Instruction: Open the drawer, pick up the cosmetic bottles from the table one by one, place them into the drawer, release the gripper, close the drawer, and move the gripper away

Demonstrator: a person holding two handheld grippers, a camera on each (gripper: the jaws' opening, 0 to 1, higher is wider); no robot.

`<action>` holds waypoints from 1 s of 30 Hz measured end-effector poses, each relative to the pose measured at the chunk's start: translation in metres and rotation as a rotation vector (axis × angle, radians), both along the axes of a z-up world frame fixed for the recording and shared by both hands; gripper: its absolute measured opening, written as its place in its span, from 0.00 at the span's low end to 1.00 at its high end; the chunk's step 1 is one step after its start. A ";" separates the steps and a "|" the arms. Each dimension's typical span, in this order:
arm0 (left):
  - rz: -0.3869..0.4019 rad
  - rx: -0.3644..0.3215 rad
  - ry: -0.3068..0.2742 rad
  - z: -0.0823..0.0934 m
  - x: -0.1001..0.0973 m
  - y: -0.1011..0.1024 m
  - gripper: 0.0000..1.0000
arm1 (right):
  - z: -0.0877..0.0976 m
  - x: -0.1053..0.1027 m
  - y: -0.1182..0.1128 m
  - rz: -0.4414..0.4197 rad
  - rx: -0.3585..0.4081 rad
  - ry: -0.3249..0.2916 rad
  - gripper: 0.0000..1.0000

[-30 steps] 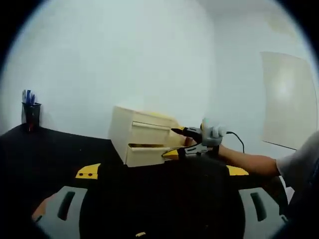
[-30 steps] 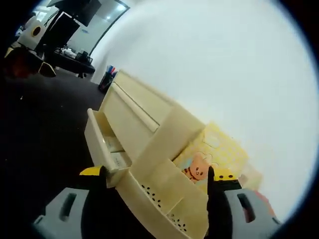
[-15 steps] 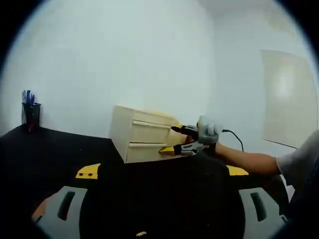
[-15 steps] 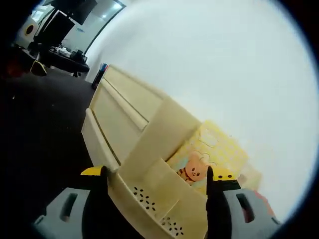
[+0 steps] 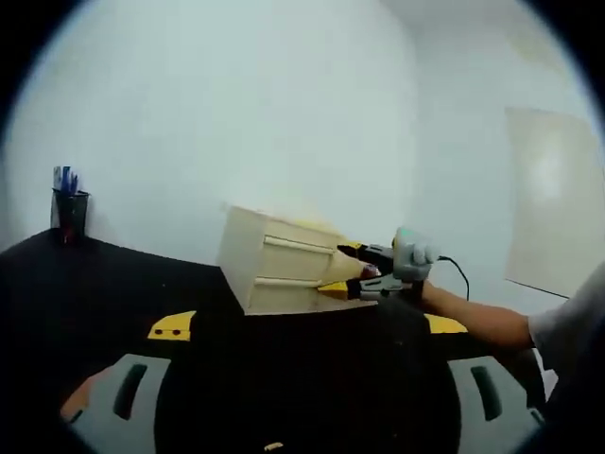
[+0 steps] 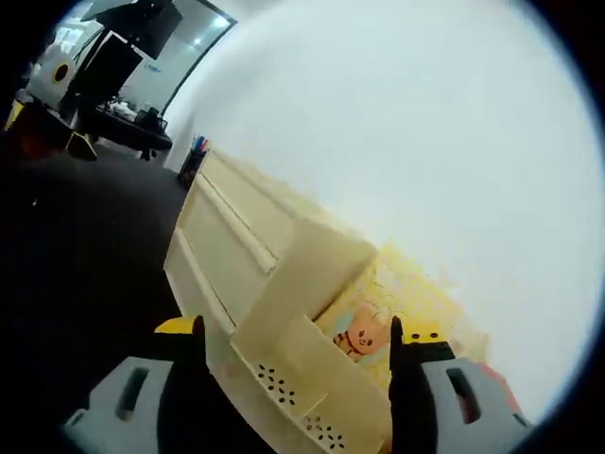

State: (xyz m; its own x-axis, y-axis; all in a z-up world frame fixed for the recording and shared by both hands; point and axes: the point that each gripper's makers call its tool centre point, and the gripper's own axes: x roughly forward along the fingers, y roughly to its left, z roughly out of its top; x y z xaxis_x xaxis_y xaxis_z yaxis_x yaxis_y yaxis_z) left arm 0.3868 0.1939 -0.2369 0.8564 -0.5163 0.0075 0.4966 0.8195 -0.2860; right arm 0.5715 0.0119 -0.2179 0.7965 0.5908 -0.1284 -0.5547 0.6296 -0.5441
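A cream two-drawer box [image 5: 279, 274] stands on the black table [image 5: 95, 284], both drawer fronts flush with its face. In the left gripper view my left gripper [image 5: 307, 326] hangs open well in front of it, holding nothing. My right gripper [image 5: 367, 272], held by a gloved hand [image 5: 414, 255], rests against the box's right end. In the right gripper view the box [image 6: 246, 255] is very close, and my right gripper [image 6: 301, 331] is open with its jaws on either side of the box's near corner. The lower drawer front [image 6: 203, 284] sits shut.
A black pen cup [image 5: 69, 213] stands far left at the table's back edge. Behind the box leans a yellow card with a cartoon bear [image 6: 364, 326]. The person's forearm [image 5: 482, 317] reaches in from the right. A desk with monitors [image 6: 123, 57] lies beyond.
The lower drawer, open a second ago, has slid shut under my right gripper's push. The right gripper has moved in toward the box. The left view has shifted a little.
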 end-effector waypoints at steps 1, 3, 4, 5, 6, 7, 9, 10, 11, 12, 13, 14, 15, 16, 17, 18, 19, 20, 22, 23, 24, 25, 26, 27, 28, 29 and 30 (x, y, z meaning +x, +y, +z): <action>0.010 -0.007 -0.002 0.002 0.000 0.003 0.85 | 0.004 -0.010 0.000 0.011 -0.008 -0.003 0.75; 0.032 -0.026 0.002 0.003 0.001 0.007 0.82 | 0.024 -0.016 0.001 0.067 -0.001 0.018 0.74; 0.038 -0.033 -0.001 0.003 0.001 0.006 0.82 | 0.034 -0.027 0.003 0.093 0.010 0.038 0.74; 0.043 -0.039 0.000 0.003 0.002 0.006 0.82 | 0.042 -0.034 0.004 0.113 0.009 0.042 0.72; 0.047 -0.042 0.003 0.003 0.002 0.006 0.83 | 0.049 -0.039 0.005 0.131 0.001 0.045 0.70; 0.048 -0.042 0.003 0.002 0.003 0.006 0.83 | 0.056 -0.045 0.006 0.151 -0.005 0.044 0.68; 0.054 -0.037 0.005 0.001 0.004 0.005 0.83 | 0.063 -0.054 0.005 0.169 -0.020 0.054 0.66; 0.057 -0.033 0.005 0.001 0.005 0.005 0.83 | 0.069 -0.058 0.005 0.176 -0.020 0.050 0.66; 0.058 -0.028 0.005 0.000 0.006 0.004 0.83 | 0.074 -0.062 0.004 0.182 -0.022 0.050 0.64; 0.058 -0.025 0.007 -0.001 0.006 0.004 0.83 | 0.078 -0.064 0.003 0.188 -0.025 0.057 0.63; 0.059 -0.024 0.007 -0.002 0.007 0.004 0.83 | 0.083 -0.068 0.003 0.190 -0.026 0.066 0.63; 0.061 -0.022 0.007 -0.002 0.007 0.003 0.83 | 0.084 -0.071 0.003 0.198 -0.038 0.072 0.63; 0.065 -0.020 0.011 -0.003 0.008 0.004 0.83 | 0.085 -0.074 0.003 0.205 -0.052 0.077 0.63; 0.068 -0.018 0.013 -0.004 0.008 0.004 0.84 | 0.085 -0.077 0.003 0.211 -0.075 0.085 0.63; 0.077 -0.015 0.009 -0.004 0.009 0.005 0.85 | 0.085 -0.079 0.002 0.212 -0.108 0.086 0.62; 0.086 -0.015 0.005 -0.003 0.010 0.006 0.86 | 0.086 -0.081 0.002 0.213 -0.125 0.082 0.62; 0.097 -0.012 0.004 -0.004 0.011 0.008 0.87 | 0.087 -0.086 0.003 0.220 -0.141 0.077 0.62; 0.106 -0.006 0.003 -0.004 0.011 0.009 0.88 | 0.088 -0.090 0.004 0.222 -0.152 0.086 0.62; 0.128 0.011 -0.012 -0.004 0.013 0.012 0.90 | 0.086 -0.104 0.009 0.252 -0.185 0.121 0.63; 0.130 0.022 -0.007 -0.006 0.013 0.012 0.90 | 0.084 -0.116 0.015 0.298 -0.204 0.132 0.62; 0.123 0.029 -0.005 -0.006 0.013 0.011 0.90 | 0.085 -0.123 0.020 0.328 -0.220 0.124 0.61; 0.116 0.038 -0.007 -0.007 0.012 0.010 0.90 | 0.086 -0.131 0.026 0.364 -0.243 0.094 0.59; 0.112 0.052 -0.011 -0.007 0.011 0.009 0.90 | 0.087 -0.136 0.030 0.387 -0.256 0.099 0.58; 0.107 0.070 -0.016 -0.007 0.010 0.008 0.90 | 0.086 -0.140 0.032 0.399 -0.263 0.113 0.59; 0.102 0.079 -0.021 -0.007 0.009 0.006 0.90 | 0.086 -0.145 0.035 0.415 -0.275 0.124 0.60; 0.099 0.084 -0.027 -0.007 0.008 0.006 0.89 | 0.089 -0.147 0.038 0.418 -0.271 0.121 0.60; 0.098 0.086 -0.030 -0.006 0.008 0.006 0.89 | 0.092 -0.149 0.040 0.428 -0.275 0.117 0.60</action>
State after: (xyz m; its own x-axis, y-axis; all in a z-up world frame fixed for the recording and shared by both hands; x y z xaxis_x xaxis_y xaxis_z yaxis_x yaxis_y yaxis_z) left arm 0.3947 0.1998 -0.2431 0.9027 -0.4302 -0.0072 0.4203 0.8852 -0.1992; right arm 0.4228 0.0519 -0.1258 0.4617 0.7928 -0.3979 -0.7981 0.1756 -0.5764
